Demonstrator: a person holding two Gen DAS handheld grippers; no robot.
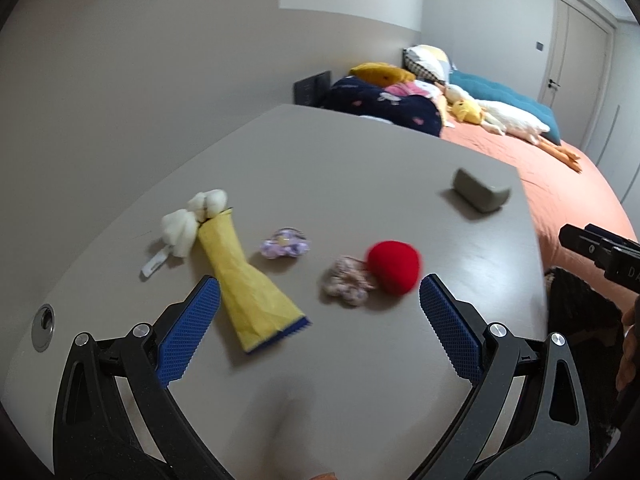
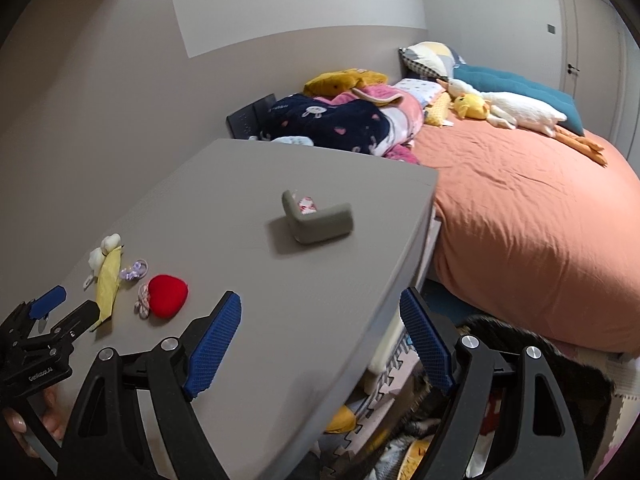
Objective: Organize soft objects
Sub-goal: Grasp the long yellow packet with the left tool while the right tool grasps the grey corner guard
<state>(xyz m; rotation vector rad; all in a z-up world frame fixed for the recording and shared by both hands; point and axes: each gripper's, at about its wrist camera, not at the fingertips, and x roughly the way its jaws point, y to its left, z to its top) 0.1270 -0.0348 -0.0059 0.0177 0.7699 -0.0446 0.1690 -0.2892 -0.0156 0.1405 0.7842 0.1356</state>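
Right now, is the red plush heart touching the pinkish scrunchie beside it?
Touching. In the left wrist view the red plush heart overlaps the edge of the pinkish scrunchie with no table showing between them.

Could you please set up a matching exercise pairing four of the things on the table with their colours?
Things:
1. ball
2. paper cone
3. box
4. cotton

Colours:
A. white
B. grey
C. red
D. yellow

Pairs: 1-C, 2-D, 3-B, 4-A
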